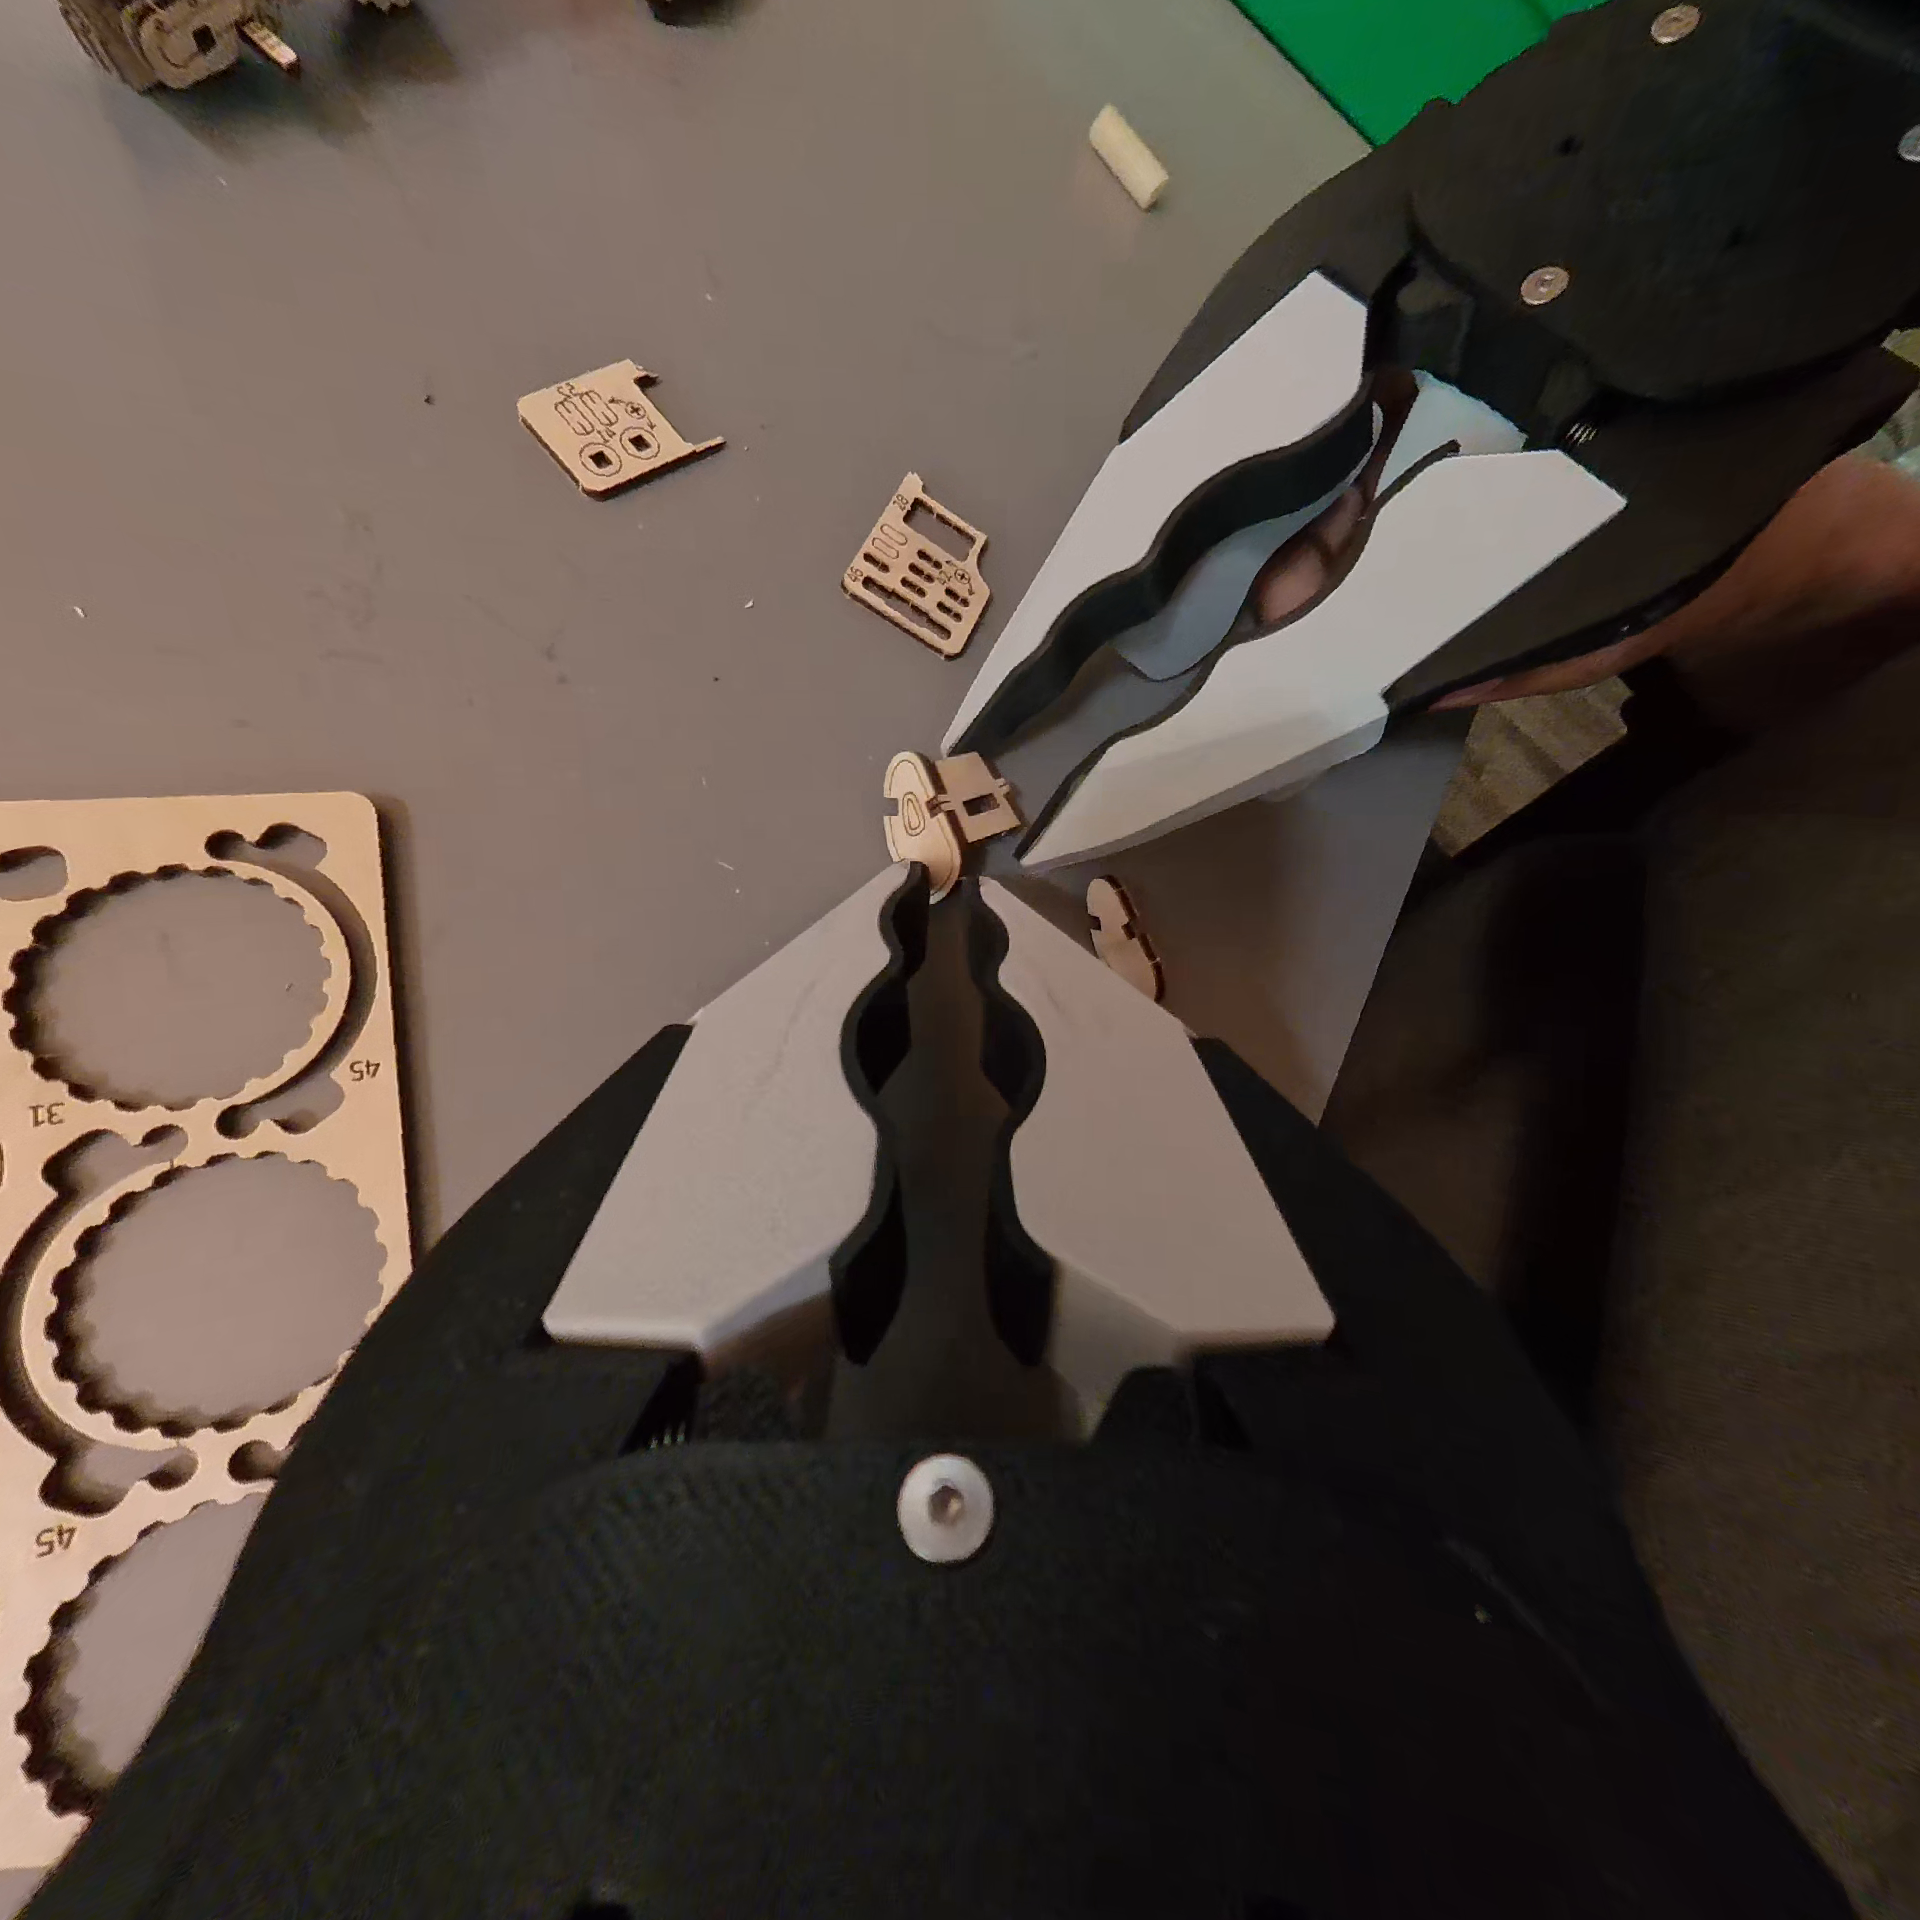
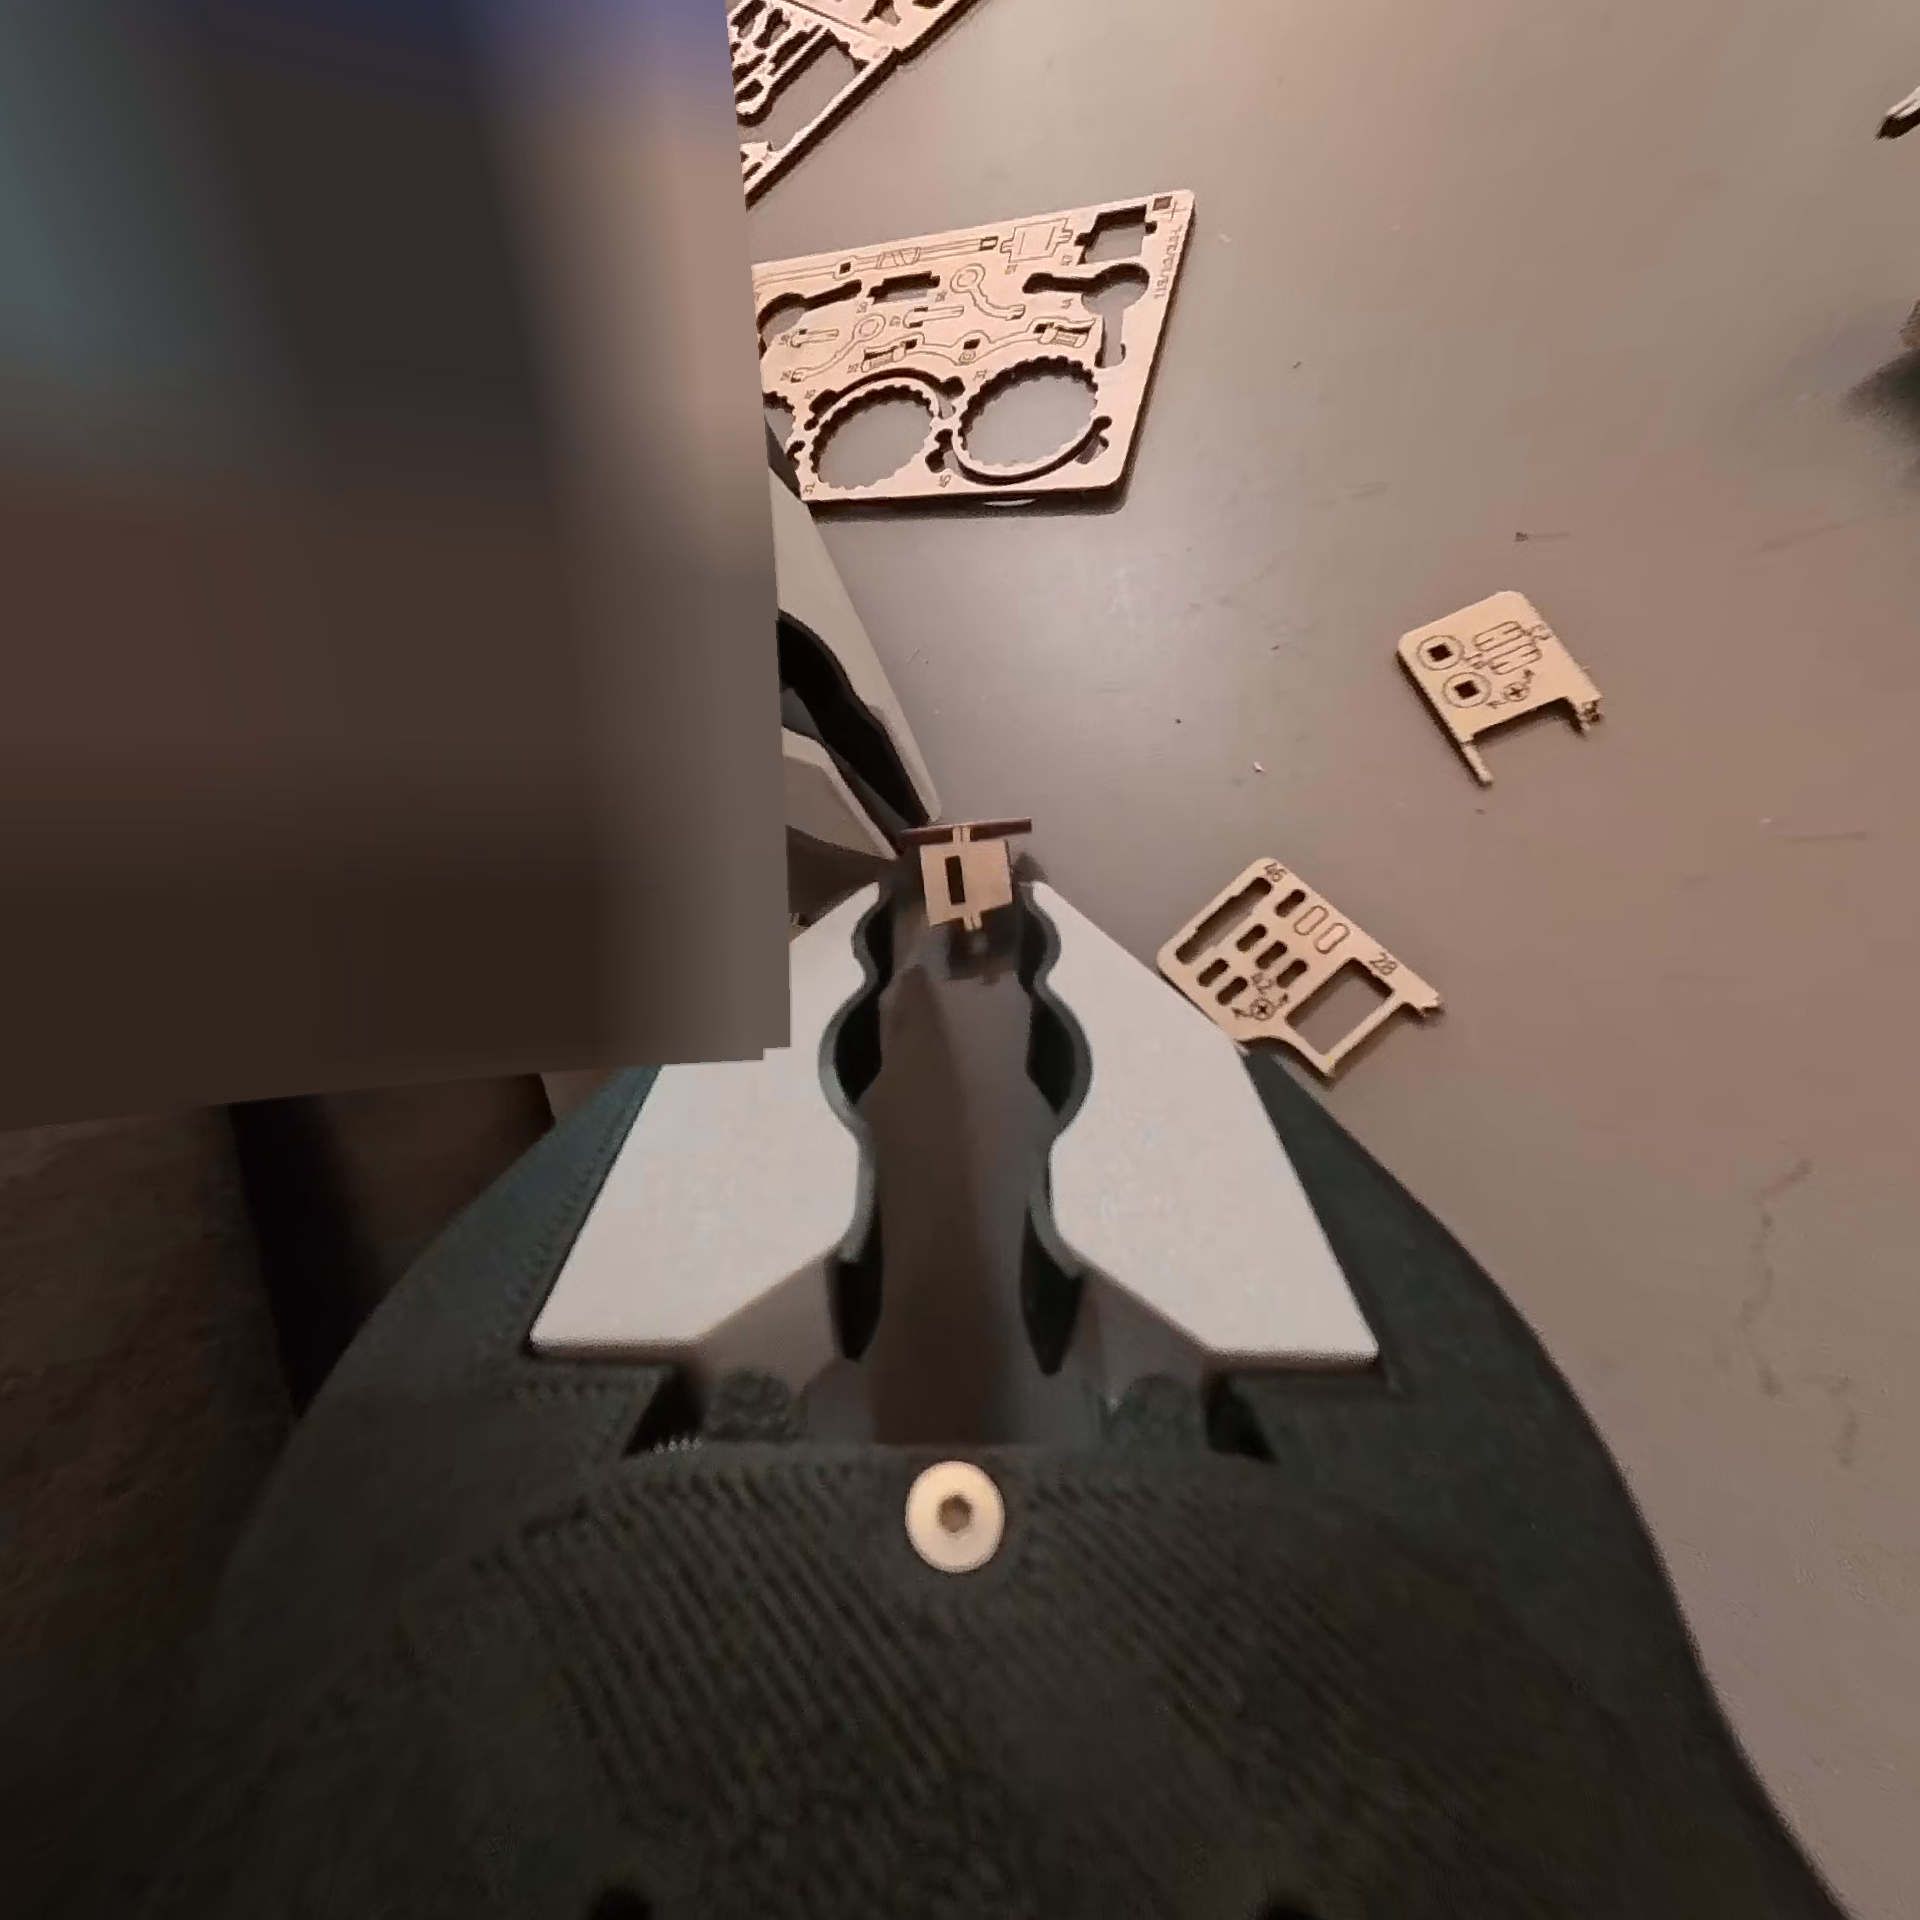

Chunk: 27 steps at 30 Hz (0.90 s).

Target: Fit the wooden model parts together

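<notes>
My left gripper point(image 1: 943, 883) comes up from the bottom of the left wrist view and is shut on the lower edge of a small round wooden disc point(image 1: 914, 821), held upright above the grey table point(image 1: 416, 644). My right gripper point(image 1: 987, 802) comes in from the upper right, shut on a small square wooden piece with a slot point(image 1: 979, 810). The square piece's tab sits in the disc's notch. In the right wrist view the right gripper point(image 2: 966, 909) holds the square piece point(image 2: 966, 878), with the disc edge-on point(image 2: 966, 830) just beyond. A second round disc point(image 1: 1124, 935) lies near the table edge.
A wooden parts sheet with gear-shaped cutouts point(image 1: 197, 1143) point(image 2: 956, 364) lies on the table. Two small offcut cards point(image 1: 613, 426) point(image 1: 920, 582) lie beyond the grippers. A white cylinder point(image 1: 1127, 156) and a part-built model point(image 1: 177, 31) are farther back. The table edge runs on the right. The grippers are tip to tip, or close to it. About 15 cm separates my right fingertips from the part-built model point(image 1: 177, 31).
</notes>
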### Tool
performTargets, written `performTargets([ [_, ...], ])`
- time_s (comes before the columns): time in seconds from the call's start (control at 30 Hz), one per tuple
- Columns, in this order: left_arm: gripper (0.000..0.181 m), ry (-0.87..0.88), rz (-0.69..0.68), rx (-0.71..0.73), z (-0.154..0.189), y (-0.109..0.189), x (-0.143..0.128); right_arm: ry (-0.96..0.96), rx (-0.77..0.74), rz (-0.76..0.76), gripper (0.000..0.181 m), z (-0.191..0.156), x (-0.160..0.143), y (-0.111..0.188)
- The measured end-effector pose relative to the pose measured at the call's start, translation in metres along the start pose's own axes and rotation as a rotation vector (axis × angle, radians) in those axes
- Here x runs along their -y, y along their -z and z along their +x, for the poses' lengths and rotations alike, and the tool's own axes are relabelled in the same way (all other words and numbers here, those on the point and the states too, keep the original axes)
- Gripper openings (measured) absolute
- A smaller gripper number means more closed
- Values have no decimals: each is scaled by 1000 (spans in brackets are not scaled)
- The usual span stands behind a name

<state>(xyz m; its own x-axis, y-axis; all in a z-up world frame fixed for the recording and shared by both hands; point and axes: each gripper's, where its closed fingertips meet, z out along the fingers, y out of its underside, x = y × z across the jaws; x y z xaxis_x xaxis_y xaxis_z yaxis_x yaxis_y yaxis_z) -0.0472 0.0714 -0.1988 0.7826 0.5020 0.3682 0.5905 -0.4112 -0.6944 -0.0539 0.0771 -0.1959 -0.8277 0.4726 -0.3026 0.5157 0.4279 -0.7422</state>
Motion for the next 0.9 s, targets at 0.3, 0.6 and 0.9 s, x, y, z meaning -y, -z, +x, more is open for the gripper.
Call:
performTargets([
  [0.3,4,33,11,-18,-1,1,1,67,-55,22,18,2,4,1],
  [0.6,3,38,6,-28,-1,0,1,111,-83,23,15,3,5,0],
  [0.9,2,64,21,-42,-2,2,3,49,-57,52,24,6,9,3],
])
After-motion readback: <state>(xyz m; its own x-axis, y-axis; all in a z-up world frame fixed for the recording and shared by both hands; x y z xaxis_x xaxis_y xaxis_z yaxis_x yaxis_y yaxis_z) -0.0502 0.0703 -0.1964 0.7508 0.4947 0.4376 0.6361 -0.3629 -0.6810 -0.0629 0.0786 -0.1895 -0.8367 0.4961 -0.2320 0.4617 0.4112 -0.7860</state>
